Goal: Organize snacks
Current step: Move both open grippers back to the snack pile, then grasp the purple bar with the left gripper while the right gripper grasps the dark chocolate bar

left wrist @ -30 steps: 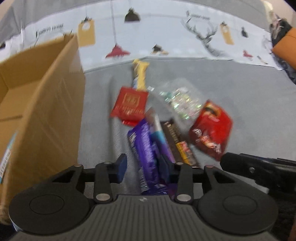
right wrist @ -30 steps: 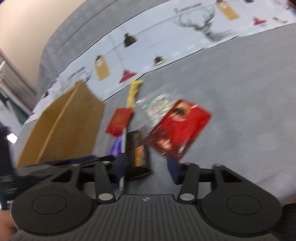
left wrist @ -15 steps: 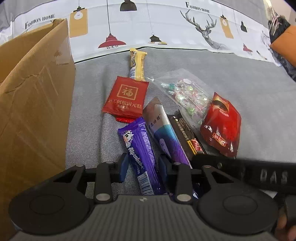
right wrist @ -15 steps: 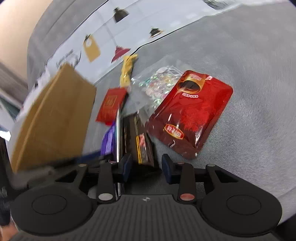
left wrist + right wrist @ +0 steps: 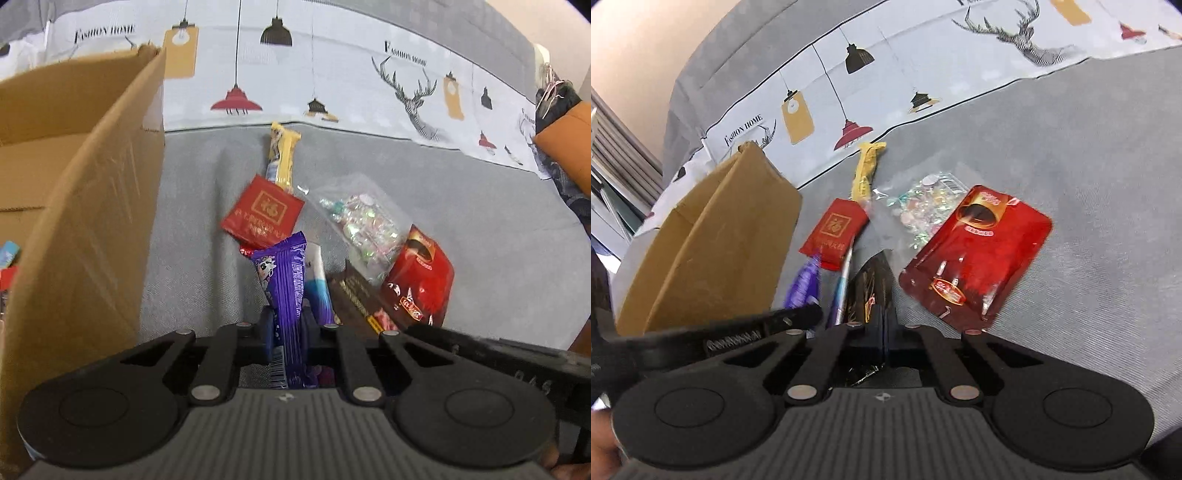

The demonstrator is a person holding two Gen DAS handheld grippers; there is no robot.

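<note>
Snacks heaped on grey sofa (image 5: 461,206), at 3 o'clock from carton (image 5: 85,229). Purple bar (image 5: 286,280) pinched upright in left gripper (image 5: 287,328). Dark bar (image 5: 866,291) clamped in right gripper (image 5: 884,325). Red pouch (image 5: 975,254) at 2 o'clock from it, candy bag (image 5: 923,203) at 12, red packet (image 5: 833,229) and yellow bar (image 5: 866,171) at 11.

Our left gripper (image 5: 287,325) has its jaws pinched tight on a purple wrapper (image 5: 286,280), which stands up between the fingers. Our right gripper (image 5: 884,325) sits close beside it, jaws pressed together on the end of a dark packet (image 5: 866,295). Both point forward and slightly down.
</note>
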